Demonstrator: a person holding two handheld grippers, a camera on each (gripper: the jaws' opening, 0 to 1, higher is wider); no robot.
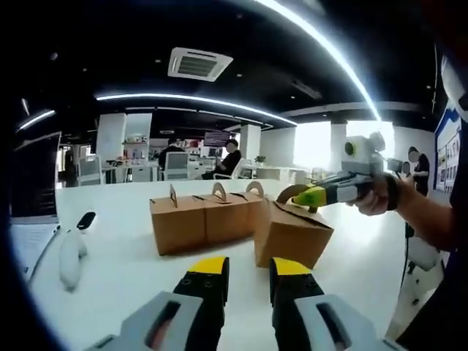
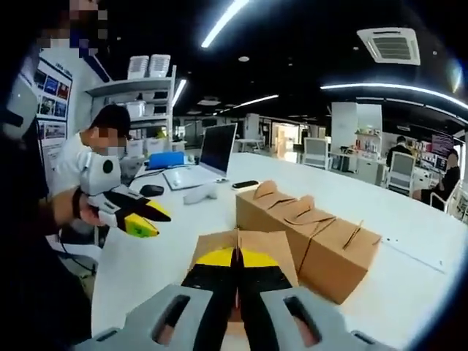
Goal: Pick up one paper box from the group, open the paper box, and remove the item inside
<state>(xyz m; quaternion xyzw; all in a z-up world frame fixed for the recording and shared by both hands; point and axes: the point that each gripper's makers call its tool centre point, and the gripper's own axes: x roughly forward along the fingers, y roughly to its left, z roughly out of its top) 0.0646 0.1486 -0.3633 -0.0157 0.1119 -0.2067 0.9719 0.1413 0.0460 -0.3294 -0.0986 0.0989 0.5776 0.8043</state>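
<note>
A row of brown paper boxes [image 1: 201,218] with arched handles stands on the white table [image 1: 131,292]. One more brown box [image 1: 291,234] sits tilted just to the right of the row. My right gripper [image 1: 296,196] reaches in from the right and is shut on that box's handle. In the right gripper view its jaws [image 2: 238,257] meet over the box top [image 2: 274,245], with the row [image 2: 314,230] behind. My left gripper [image 1: 248,267] hangs open in front of the boxes, holding nothing. It also shows at the left [image 2: 150,219] in the right gripper view.
A laptop [image 2: 217,150], a black mouse [image 2: 152,190], a dark phone [image 2: 245,184] and a white controller [image 1: 69,256] lie on the table. A seated person [image 2: 91,150] is by its end. Chairs and other people are further back.
</note>
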